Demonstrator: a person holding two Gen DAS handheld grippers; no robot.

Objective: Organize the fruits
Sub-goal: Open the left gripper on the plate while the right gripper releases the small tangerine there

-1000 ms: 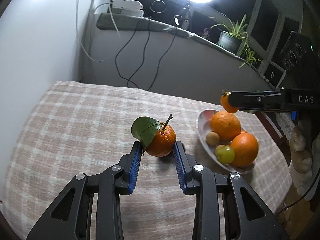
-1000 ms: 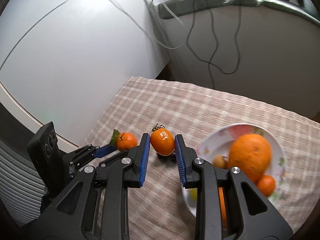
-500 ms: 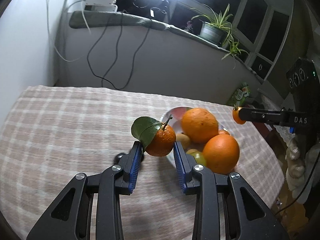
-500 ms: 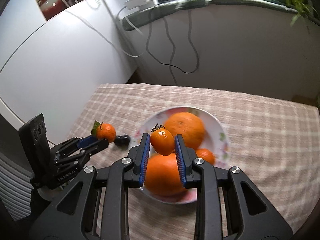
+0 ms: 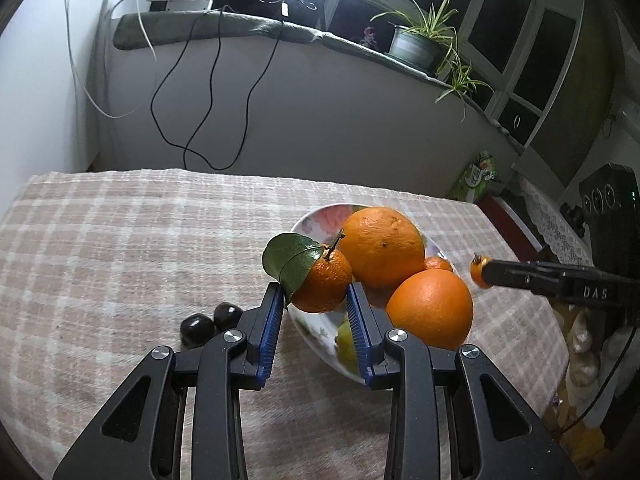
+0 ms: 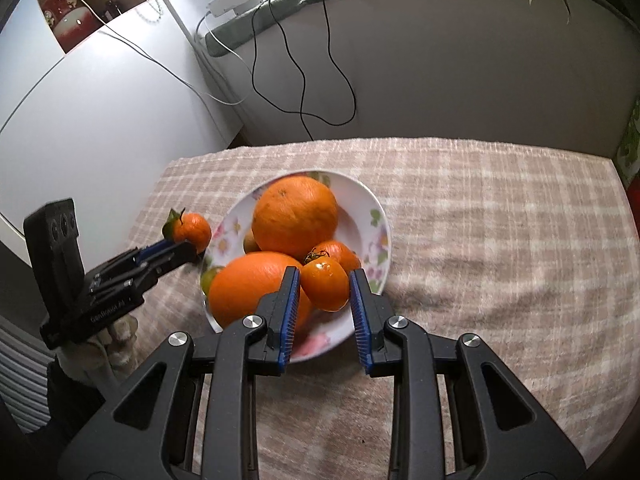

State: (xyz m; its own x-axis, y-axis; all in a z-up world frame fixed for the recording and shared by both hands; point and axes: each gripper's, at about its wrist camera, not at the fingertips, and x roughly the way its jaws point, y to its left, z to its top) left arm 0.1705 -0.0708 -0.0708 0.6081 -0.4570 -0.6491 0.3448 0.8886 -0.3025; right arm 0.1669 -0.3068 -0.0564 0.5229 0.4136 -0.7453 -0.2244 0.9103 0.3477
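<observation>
The left tongs [image 5: 316,304] are pinching a leafy mandarin [image 5: 322,280] between their blue pads, holding it in the air just over the left rim of the flowered plate [image 6: 376,216]. The right tongs [image 6: 325,292] are gripping a small orange tomato [image 6: 325,283] with a dark calyx the same way — it is hanging over the near part of the plate, just in front of a small mandarin [image 6: 340,250] lying there. The plate is sitting near the middle of the table [image 6: 500,240], on its checked cloth, and is carrying two big oranges: one [image 6: 295,216] toward the far side, the other [image 6: 248,284] at the near-left rim. A greenish fruit [image 5: 345,340] is peeking out under them. Two dark chestnuts [image 5: 210,322] are lying on the cloth just left of the plate — beside the left tongs
</observation>
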